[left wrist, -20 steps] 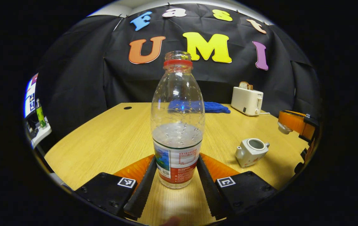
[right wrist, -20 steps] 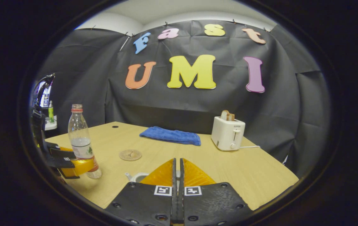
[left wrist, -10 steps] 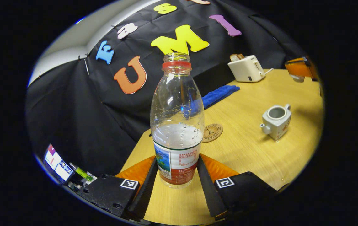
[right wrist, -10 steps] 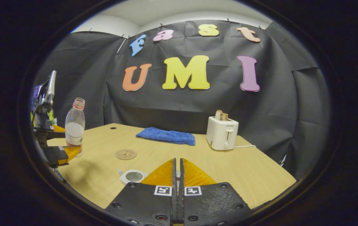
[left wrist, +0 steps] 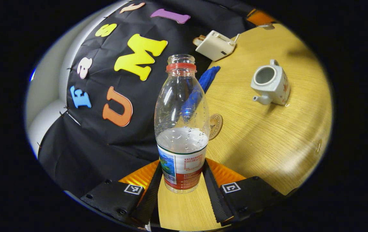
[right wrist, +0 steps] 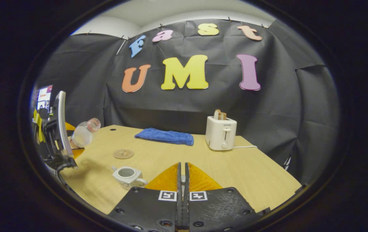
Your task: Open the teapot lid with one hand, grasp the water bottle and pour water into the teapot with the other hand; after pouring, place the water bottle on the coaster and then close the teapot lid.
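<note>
The water bottle (left wrist: 182, 125) is clear glossy plastic with a paper-like label, the teapot (left wrist: 270, 82) glazed ceramic, the table (right wrist: 203, 164) matt wood grain, the towel (right wrist: 164, 136) soft cloth.

We see two matching handheld tongs. The left tongs (left wrist: 181, 188) have black block bodies studded with dark screws, each bearing a small square black-and-white marker, with ribbed translucent orange panels behind long toothed fingers (left wrist: 151, 193). The right tongs (right wrist: 181, 180) show the same black blocks, screws, paired markers and orange ribbed panels.
</note>
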